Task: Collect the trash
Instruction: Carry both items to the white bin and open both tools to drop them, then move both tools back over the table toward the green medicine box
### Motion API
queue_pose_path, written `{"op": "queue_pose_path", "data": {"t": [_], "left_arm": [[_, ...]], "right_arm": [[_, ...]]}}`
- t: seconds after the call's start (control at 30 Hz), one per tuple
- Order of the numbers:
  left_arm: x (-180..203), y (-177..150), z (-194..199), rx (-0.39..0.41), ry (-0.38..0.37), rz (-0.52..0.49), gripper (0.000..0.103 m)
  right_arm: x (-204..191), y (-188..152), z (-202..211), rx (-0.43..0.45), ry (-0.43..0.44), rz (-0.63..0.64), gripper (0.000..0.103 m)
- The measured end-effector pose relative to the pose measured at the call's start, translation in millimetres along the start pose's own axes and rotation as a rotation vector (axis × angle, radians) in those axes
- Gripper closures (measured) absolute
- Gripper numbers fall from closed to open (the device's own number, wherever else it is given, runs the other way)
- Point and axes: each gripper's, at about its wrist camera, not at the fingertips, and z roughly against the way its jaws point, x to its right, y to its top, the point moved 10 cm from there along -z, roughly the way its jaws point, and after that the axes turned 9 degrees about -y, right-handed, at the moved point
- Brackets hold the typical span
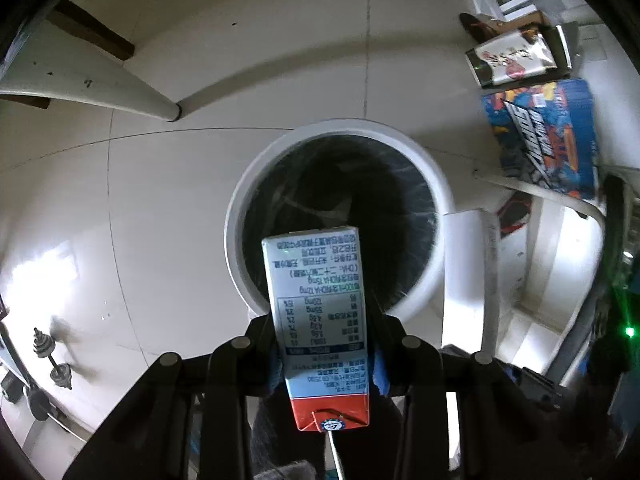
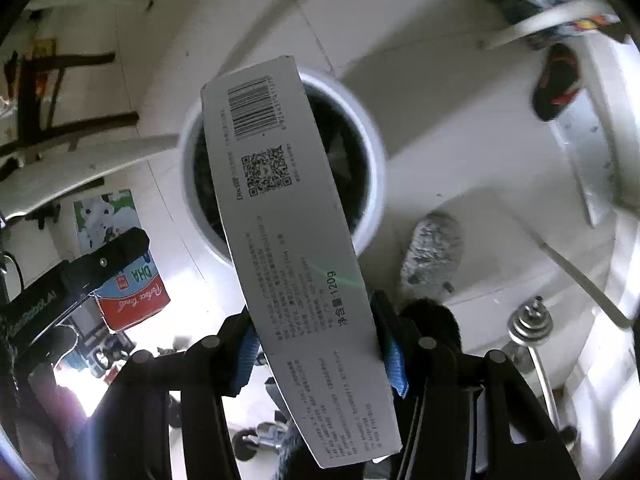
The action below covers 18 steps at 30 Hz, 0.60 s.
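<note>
My left gripper (image 1: 326, 360) is shut on a small milk carton (image 1: 320, 320) with a red end and a straw, held above the near rim of a round white trash bin (image 1: 240, 208) lined with a black bag. My right gripper (image 2: 320, 344) is shut on a long grey cardboard box (image 2: 288, 232) with a barcode and a QR code, held over the same bin (image 2: 374, 184). The left gripper and its carton (image 2: 132, 280) show at the left of the right wrist view.
The bin stands on a pale tiled floor. A blue printed box (image 1: 548, 136) and a white snack bag (image 1: 516, 56) lie beyond it on the right. White table legs (image 1: 100, 92), a dumbbell (image 1: 52, 360), a grey slipper (image 2: 432, 252) and a shoe (image 2: 556, 80) are around.
</note>
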Motion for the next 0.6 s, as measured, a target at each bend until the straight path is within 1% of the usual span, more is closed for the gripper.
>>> {"op": "queue_pose_path", "data": {"t": [0.03, 0.07, 0.1, 0.13, 0.17, 0.2, 0.23, 0.27, 0.3, 0.33, 0.4, 0.47, 0.6], "left_arm": [[-3, 1, 1, 0.013, -0.006, 0.008, 0.035], [-7, 2, 3, 0.031, -0.008, 0.019, 0.022], [-11, 1, 9, 0.053, -0.005, 0.031, 0.010], [-14, 2, 10, 0.072, -0.006, 0.038, 0.008], [-16, 1, 12, 0.083, -0.011, 0.041, 0.007], [-19, -3, 17, 0.087, -0.003, 0.038, 0.002], [-24, -4, 19, 0.101, 0.015, 0.032, 0.001], [-26, -5, 23, 0.126, 0.035, 0.018, 0.001], [-28, -7, 32, 0.153, 0.078, -0.005, 0.001], [-34, -4, 28, 0.164, 0.104, -0.017, 0.001], [-37, -8, 35, 0.181, 0.146, -0.036, 0.001], [-39, -11, 40, 0.188, 0.171, -0.047, 0.001], [-38, -20, 56, 0.194, 0.211, -0.082, 0.001]], "right_arm": [[-1, 5, -8, 0.000, -0.006, 0.000, 0.047], [-4, 10, -14, 0.000, -0.010, 0.011, 0.043], [-7, 11, -18, 0.005, -0.017, 0.022, 0.030], [-9, 14, -19, 0.019, -0.021, 0.025, 0.018], [-7, 19, -19, 0.034, -0.014, 0.032, 0.013], [-10, 19, -13, 0.061, -0.015, 0.049, 0.005], [-9, 24, -15, 0.079, -0.028, 0.061, 0.000], [-10, 26, -10, 0.110, -0.059, 0.082, 0.000], [-8, 28, -2, 0.153, -0.108, 0.110, 0.000], [-1, 31, -2, 0.186, -0.149, 0.131, 0.000], [-1, 31, 12, 0.245, -0.224, 0.157, 0.000], [-2, 29, 21, 0.268, -0.257, 0.160, 0.000], [2, 22, 30, 0.280, -0.311, 0.161, 0.000]]}}
